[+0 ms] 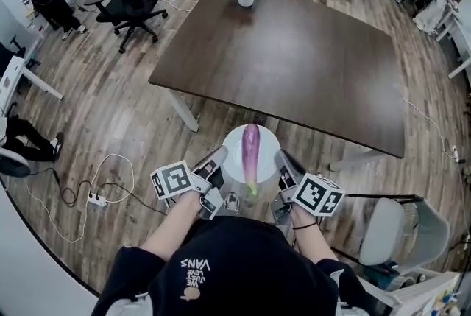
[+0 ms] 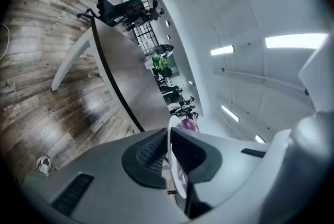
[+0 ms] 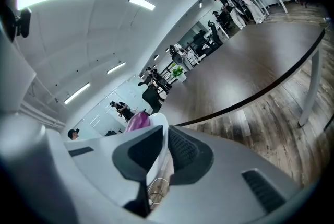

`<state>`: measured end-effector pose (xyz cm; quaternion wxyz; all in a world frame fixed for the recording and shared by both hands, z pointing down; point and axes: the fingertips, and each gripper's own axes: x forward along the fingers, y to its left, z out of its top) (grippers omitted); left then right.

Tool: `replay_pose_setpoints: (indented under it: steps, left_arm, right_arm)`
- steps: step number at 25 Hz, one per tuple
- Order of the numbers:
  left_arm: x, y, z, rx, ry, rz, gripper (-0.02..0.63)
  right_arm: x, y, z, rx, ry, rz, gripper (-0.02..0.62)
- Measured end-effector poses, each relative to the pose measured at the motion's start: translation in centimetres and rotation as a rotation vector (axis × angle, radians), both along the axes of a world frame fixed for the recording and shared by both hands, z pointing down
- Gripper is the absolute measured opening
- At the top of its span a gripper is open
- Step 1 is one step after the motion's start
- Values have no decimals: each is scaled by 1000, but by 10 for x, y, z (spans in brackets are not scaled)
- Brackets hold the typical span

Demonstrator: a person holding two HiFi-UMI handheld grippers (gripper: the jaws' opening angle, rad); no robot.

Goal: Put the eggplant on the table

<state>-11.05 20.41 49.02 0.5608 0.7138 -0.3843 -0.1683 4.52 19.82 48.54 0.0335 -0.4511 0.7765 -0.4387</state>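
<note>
Head view shows a purple eggplant (image 1: pixel 251 149) lying on a white plate (image 1: pixel 232 139), its long axis pointing away from the person toward the dark counter (image 1: pixel 294 64) ahead, with the green stem end nearest the body. The left gripper (image 1: pixel 218 162) and right gripper (image 1: pixel 282 162) each pinch an opposite rim of the plate with narrow jaws. The eggplant sits midway between them, seemingly just short of the counter's near edge.
</note>
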Motion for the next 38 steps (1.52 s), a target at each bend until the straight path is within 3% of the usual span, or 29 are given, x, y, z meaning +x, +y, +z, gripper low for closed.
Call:
replay_pose_setpoints:
  steps: [14,17,21,38]
  left_arm:
    - [1,-79,11,-18,10,44,26]
    - [6,-100,12,4,-32,50,26]
    - [19,-127,9,-19,6,14,26]
    - [53,-217,17,-2,6,-76,26]
  right_arm:
    - [1,-74,9,-13,-11,46,34]
    - [9,-97,8,-13,-5,34,34]
    - [19,-128,5,-12,-11,10,34]
    - [52,-232,13,-6,0,-92,34]
